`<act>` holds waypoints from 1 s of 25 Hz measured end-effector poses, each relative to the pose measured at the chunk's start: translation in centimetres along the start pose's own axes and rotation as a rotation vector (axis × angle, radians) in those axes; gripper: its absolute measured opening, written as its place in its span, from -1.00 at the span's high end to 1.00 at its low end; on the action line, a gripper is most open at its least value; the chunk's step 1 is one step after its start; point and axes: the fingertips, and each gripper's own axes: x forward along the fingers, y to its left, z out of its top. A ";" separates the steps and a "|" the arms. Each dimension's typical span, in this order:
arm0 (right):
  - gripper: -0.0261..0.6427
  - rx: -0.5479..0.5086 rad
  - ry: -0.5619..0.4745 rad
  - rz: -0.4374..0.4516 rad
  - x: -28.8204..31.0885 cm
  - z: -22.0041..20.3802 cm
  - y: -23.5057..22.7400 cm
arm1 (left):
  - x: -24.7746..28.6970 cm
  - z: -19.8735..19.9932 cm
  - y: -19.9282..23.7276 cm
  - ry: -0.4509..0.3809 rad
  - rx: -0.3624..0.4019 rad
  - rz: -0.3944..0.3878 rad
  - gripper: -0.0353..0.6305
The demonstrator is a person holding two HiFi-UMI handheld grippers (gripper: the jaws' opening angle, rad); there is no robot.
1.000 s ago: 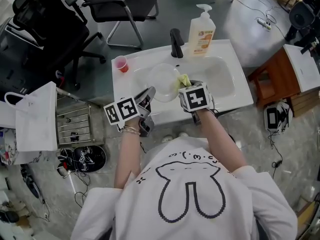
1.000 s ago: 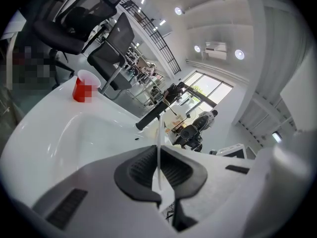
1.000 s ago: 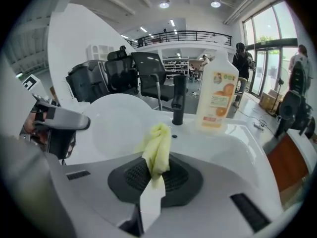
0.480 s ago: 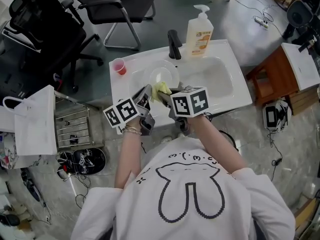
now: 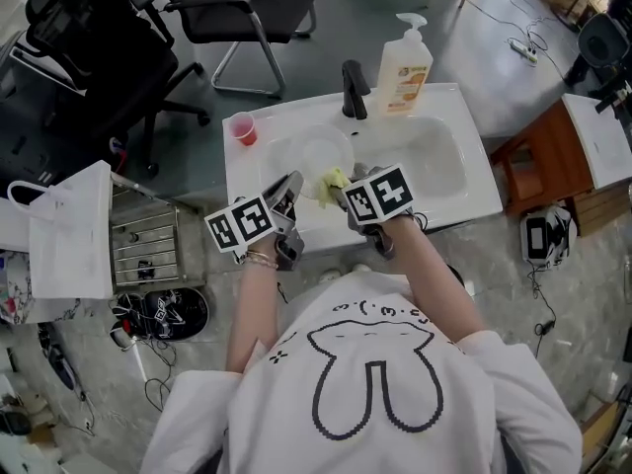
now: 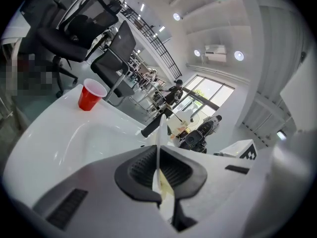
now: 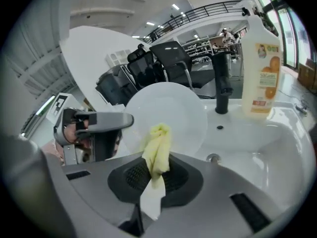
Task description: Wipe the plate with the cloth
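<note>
A white plate (image 5: 319, 152) is held on edge over the left part of the white sink (image 5: 444, 197). My left gripper (image 5: 289, 190) is shut on the plate's near left rim. In the left gripper view the plate (image 6: 159, 133) shows edge-on between the pads of the left gripper (image 6: 159, 175). My right gripper (image 5: 346, 194) is shut on a bunched yellow cloth (image 5: 331, 183), which lies against the plate's near edge. In the right gripper view the cloth (image 7: 157, 150) sticks up from the right gripper (image 7: 156, 175) in front of the plate (image 7: 173, 113), with the left gripper (image 7: 94, 125) beside it.
A black faucet (image 5: 351, 89) and an orange soap bottle (image 5: 404, 64) stand at the sink's back rim. A red cup (image 5: 240, 127) sits on the back left corner. Office chairs (image 5: 237, 8) stand behind, a wire rack (image 5: 143, 245) to the left, a wooden stool (image 5: 538, 156) to the right.
The right gripper has carried the cloth from the plate's right edge leftward to its near edge. The left gripper and the plate have stayed put.
</note>
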 end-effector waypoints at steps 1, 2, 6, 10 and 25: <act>0.78 -0.006 0.014 -0.045 -0.1 -0.2 -1.0 | 0.0 -0.1 0.1 0.006 0.004 -0.001 0.84; 0.78 -0.012 0.023 -0.095 -0.2 -0.3 -2.1 | 0.0 -0.1 0.1 0.012 0.010 -0.003 0.84; 0.78 -0.043 0.033 -0.287 -1.1 -0.6 -5.6 | 0.0 -0.1 -0.2 0.030 0.043 -0.013 0.84; 0.78 -0.021 0.004 -0.315 -1.7 -0.3 -6.2 | 0.2 0.2 0.0 0.056 0.110 -0.015 0.84; 0.78 0.078 -0.291 -0.357 -6.2 2.9 -7.2 | 1.2 -0.1 -1.2 0.242 1.296 -0.062 0.84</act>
